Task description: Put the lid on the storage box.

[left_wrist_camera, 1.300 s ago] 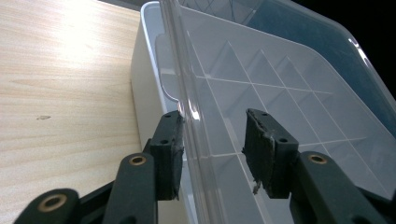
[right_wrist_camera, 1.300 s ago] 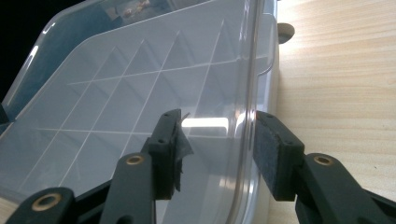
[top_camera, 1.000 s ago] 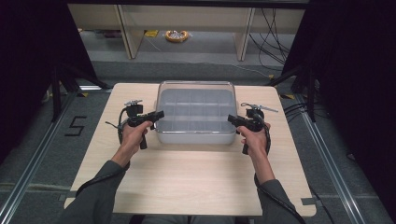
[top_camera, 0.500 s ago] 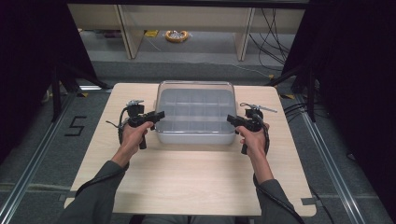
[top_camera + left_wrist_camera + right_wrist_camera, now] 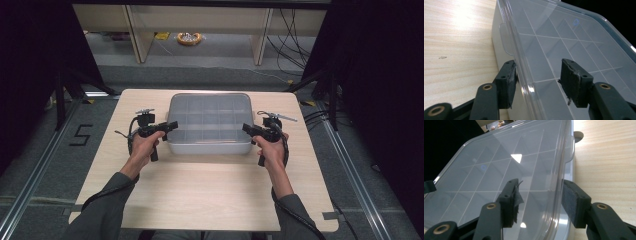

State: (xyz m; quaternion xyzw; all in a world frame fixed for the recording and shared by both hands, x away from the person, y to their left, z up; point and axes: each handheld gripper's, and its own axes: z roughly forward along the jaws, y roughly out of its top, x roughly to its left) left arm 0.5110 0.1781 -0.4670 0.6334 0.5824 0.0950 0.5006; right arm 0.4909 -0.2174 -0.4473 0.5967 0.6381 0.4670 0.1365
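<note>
Both grippers, left [image 5: 537, 83] and right [image 5: 537, 202], straddling lidded box [image 5: 209, 122] rims, jaws wide; risking uneven squeeze tilting it

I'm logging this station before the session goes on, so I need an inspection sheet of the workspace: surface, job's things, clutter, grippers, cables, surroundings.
Surface: light wooden table, bare around the box; a small dark mark shows in the left gripper view.
Job's things: clear plastic box with a lid on and divided compartments; nothing seen inside.
Clutter: nothing seen on the table.
Grippers: left gripper open, jaws straddling the box's left rim; right gripper open, jaws straddling the right rim. Each is held in a hand.
Cables: one trails from each gripper; more cables lie on the floor beyond.
Surroundings: dark curtains on both sides, shelving legs and a yellow ring-shaped thing on the floor behind.
</note>
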